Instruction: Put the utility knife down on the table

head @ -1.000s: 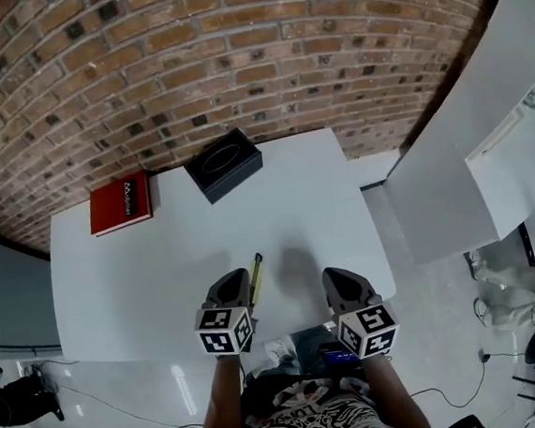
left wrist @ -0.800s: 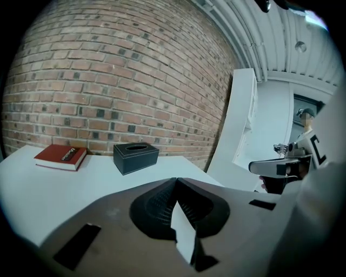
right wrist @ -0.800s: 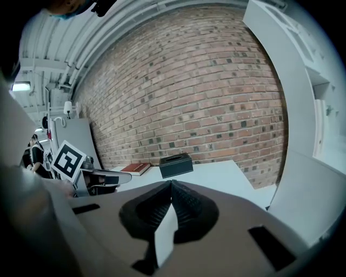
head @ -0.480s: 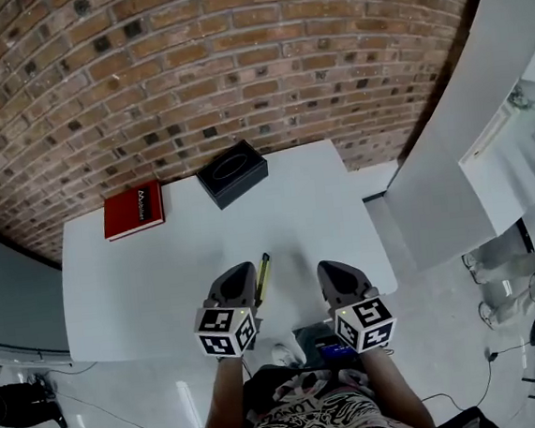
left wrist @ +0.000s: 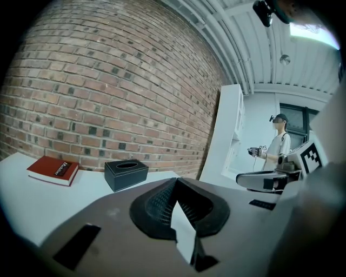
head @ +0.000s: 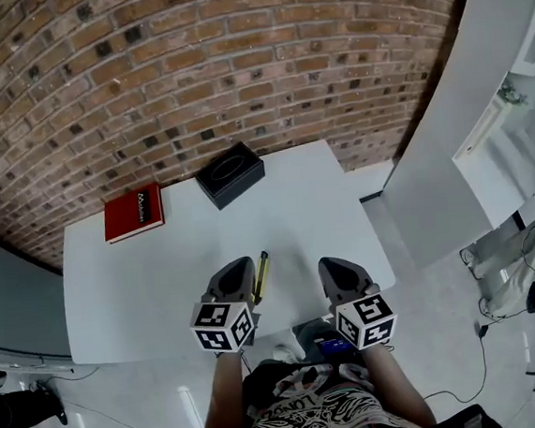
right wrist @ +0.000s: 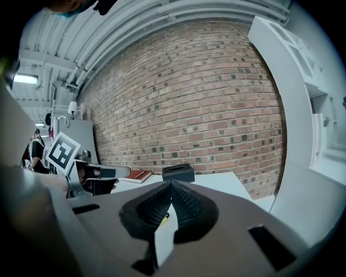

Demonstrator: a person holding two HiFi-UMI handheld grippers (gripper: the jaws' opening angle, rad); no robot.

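little has shifted since half a second ago. head view: the utility knife lies on the white surface, just beside my left gripper and apart from my right gripper. left gripper view: jaws pressed together, empty. right gripper view: jaws closed on nothing.

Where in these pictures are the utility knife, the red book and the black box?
utility knife (head: 262,277), head view, middle of its slim body.
red book (head: 134,213), head view, centre of its cover.
black box (head: 230,166), head view, top face at the oval opening.
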